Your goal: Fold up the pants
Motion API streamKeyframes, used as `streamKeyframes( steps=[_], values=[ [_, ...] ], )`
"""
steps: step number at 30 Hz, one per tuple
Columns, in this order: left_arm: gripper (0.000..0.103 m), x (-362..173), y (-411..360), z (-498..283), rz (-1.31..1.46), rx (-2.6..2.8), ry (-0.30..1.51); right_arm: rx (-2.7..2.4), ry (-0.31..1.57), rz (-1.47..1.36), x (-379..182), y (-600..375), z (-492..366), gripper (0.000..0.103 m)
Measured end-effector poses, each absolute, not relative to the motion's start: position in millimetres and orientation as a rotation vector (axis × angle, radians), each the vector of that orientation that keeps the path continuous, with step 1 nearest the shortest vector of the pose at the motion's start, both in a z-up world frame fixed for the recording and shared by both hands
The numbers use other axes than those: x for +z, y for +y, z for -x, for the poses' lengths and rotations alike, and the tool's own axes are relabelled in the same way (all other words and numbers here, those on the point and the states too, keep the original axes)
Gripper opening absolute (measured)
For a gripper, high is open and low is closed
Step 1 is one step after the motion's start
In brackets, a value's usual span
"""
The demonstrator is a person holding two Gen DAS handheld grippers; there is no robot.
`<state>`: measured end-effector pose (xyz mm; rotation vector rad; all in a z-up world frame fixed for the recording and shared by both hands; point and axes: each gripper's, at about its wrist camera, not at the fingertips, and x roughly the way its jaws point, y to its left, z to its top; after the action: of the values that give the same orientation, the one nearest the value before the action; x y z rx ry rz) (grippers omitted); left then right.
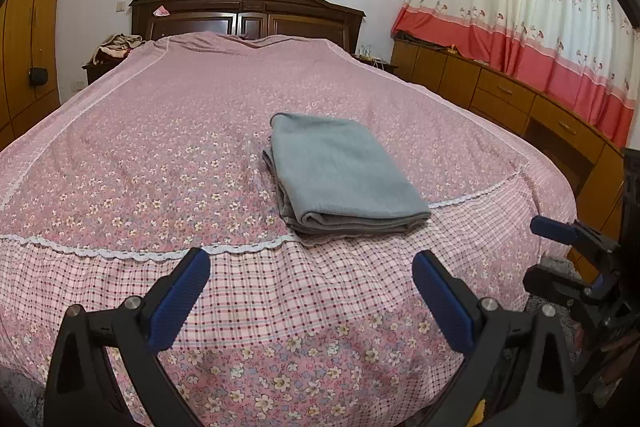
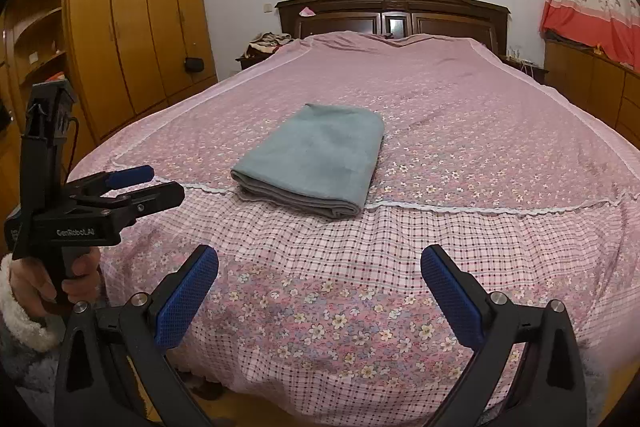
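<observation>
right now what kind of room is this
A home bedroom, most likely: a large bed with a floral bedspread and dark wooden headboard, a wooden wardrobe along one wall, and folded grey pants lying on the bed.

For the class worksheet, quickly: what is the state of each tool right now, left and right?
Left tool: open, holding nothing, short of the folded pants.
Right tool: open, holding nothing.

Bed: wide, dark wooden headboard at upper centre, pink floral bedspread with white lace trim and checked band, filling the frame.
On it: folded grey-blue soft pants, a flat rectangle, centre, near edge crossing the lace trim.
</observation>
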<state>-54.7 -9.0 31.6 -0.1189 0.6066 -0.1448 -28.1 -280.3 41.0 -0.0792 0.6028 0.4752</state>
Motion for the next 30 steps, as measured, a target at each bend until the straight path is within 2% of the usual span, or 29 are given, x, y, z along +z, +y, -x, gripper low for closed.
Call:
streamKeyframes(
  steps=[30],
  values=[
    [0.103,33.7,-18.9,54.5,0.133,-0.154,0.603,0.475,0.617,0.058,37.8,-277.7,27.9,0.103]
  ],
)
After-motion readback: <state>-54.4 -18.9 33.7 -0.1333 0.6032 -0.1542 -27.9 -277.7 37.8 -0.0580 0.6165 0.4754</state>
